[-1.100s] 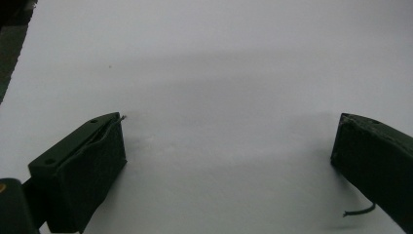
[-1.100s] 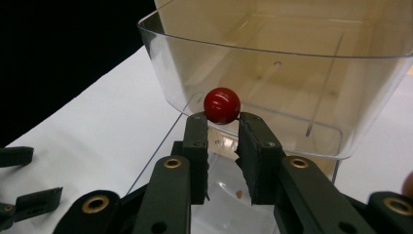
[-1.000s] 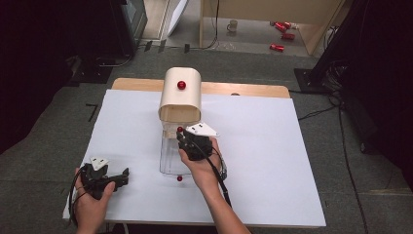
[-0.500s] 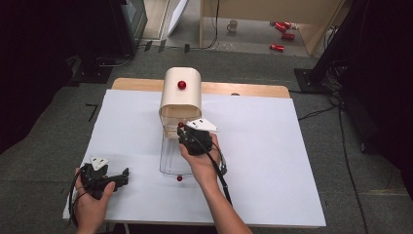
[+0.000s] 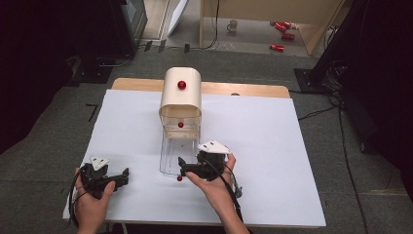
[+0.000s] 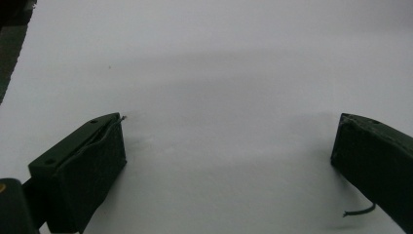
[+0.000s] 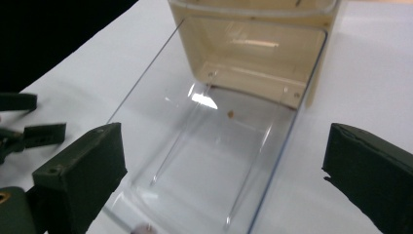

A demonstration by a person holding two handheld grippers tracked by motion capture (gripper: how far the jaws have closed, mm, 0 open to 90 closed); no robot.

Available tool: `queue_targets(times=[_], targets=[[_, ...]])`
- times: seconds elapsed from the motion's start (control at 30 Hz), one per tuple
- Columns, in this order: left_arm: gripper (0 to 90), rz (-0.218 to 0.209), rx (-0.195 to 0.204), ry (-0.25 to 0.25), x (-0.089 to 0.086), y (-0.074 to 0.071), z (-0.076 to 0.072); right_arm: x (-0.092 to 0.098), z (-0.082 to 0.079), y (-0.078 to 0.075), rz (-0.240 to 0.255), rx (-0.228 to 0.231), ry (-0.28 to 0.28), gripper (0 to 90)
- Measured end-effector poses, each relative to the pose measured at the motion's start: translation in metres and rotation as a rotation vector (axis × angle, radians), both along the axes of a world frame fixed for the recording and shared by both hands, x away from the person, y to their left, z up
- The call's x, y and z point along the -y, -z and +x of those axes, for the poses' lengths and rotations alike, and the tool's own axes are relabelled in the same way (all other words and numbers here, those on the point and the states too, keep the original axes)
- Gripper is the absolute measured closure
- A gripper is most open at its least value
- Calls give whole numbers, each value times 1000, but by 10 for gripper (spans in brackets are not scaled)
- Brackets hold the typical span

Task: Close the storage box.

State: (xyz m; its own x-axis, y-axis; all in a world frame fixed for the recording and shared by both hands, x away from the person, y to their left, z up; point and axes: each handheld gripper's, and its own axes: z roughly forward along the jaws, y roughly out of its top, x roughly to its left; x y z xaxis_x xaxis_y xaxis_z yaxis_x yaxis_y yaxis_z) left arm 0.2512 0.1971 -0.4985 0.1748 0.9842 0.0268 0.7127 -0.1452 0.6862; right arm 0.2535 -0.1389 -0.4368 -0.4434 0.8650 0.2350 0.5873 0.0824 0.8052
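Right gripper has just opened its jaws, nothing between them; its jaw may bump the lid near the box.

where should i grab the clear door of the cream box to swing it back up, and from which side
Take the small red knob at the free edge of the clear door, coming in from the person's side. The door lies flat on the white table, hinged at the cream box, so its thin panel offers little to pinch. The right gripper, jaws just opened and empty, is beside it.
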Motion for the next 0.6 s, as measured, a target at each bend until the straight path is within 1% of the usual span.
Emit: queue_targets(times=[0.13, 0.23, 0.37, 0.5, 0.6], targets=[[0, 1, 0, 0, 0, 0, 0, 6, -14, 3, -9, 2, -10, 0], [0, 1, 0, 1, 0, 0, 0, 6, -20, 4, -37, 2, -15, 0], [0, 2, 1, 1, 0, 0, 0, 6, -31, 7, -54, 7, -20, 0], [0, 3, 1, 2, 0, 0, 0, 4, -41, 15, -83, 1, -28, 0], [0, 3, 1, 2, 0, 0, 0, 4, -46, 24, -92, -16, -17, 0]])
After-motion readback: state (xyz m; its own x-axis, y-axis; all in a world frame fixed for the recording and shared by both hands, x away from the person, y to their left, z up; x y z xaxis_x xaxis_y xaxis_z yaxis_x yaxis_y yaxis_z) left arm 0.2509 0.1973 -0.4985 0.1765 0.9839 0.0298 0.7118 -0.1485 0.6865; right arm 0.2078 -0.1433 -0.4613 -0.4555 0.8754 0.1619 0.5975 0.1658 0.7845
